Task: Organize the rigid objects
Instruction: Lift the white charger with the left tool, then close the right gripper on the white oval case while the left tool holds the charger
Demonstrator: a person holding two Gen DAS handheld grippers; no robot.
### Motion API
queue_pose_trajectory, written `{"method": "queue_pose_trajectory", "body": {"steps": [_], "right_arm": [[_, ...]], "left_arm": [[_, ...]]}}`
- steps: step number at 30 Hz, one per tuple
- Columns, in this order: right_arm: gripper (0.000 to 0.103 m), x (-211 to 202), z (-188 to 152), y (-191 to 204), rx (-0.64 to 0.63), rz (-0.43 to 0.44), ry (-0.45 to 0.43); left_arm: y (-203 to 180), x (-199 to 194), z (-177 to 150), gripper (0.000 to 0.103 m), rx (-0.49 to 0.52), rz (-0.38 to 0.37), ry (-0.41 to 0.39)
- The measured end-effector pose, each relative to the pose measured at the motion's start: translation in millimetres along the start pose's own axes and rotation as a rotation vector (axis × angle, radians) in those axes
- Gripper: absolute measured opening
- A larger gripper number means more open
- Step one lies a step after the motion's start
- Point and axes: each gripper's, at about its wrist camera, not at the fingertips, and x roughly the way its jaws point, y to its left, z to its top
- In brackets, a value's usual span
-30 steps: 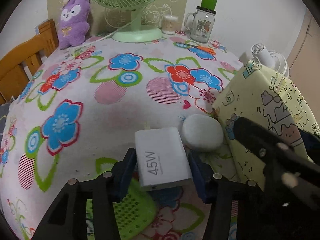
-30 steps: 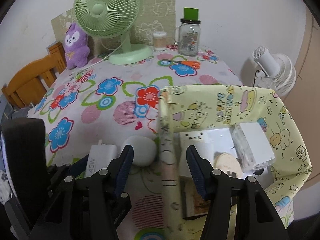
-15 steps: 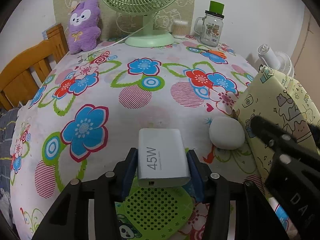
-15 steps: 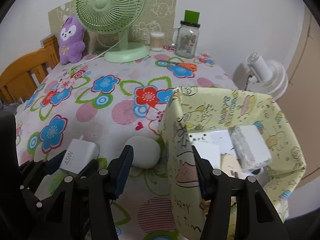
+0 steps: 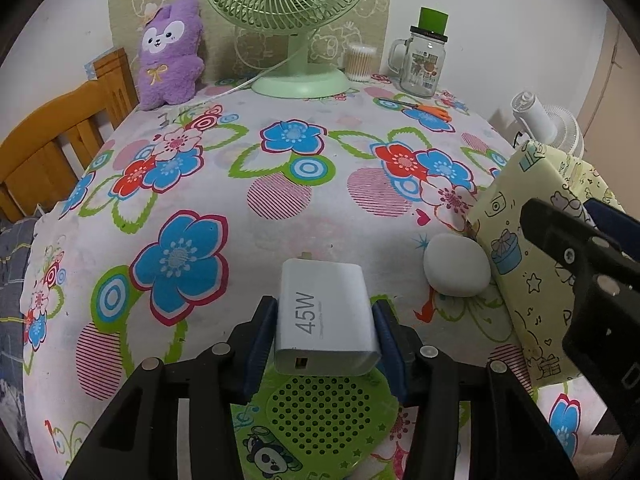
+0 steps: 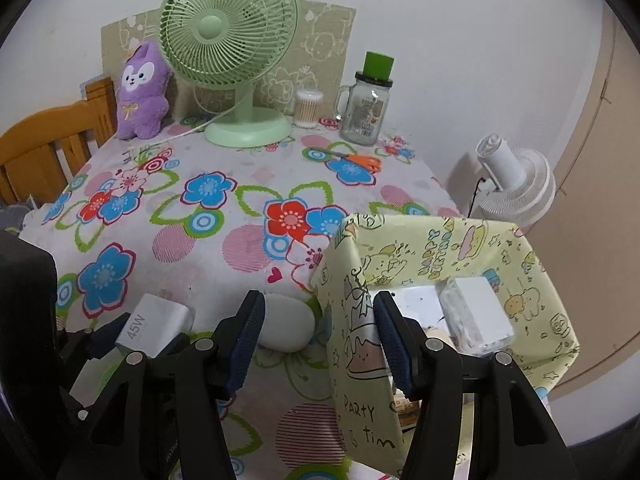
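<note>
A white wall (image 6: 460, 20) backs the table (image 5: 328, 208), which wears a white cloth printed with blue, red and pink flowers. A wooden chair (image 5: 52, 144) stands at its left side. At the far edge, a beige cartoon-printed board (image 6: 320, 48) leans on the wall behind a green fan (image 6: 228, 40), with a purple plush (image 6: 140, 92) to the left. A white fan (image 6: 516, 184) stands off the table's right corner, before a tan panel (image 6: 592, 180) that may be a door. The light is even and soft.
</note>
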Motion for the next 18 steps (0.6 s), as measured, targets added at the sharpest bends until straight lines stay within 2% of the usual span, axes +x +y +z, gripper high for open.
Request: {"method": "queue_pose_trajectory", "body": {"steps": [5, 10, 18], "right_arm": [[0.06, -7.2, 2.9, 7.3, -0.015, 0.001, -0.009], [0.06, -9.8, 1.8, 18.3, -0.022, 0.052, 0.004], [0.06, 14.0, -6.7, 26.1, 0.009, 0.094, 0.077]], "left_arm": [[5.1, -10.5, 1.2, 0.049, -0.01, -0.015, -0.022], [16.0, -19.7, -1.9, 0.049, -0.022, 0.001, -0.039], [21.9, -11.3, -4.4, 0.049, -0.013, 0.024, -0.029]]}}
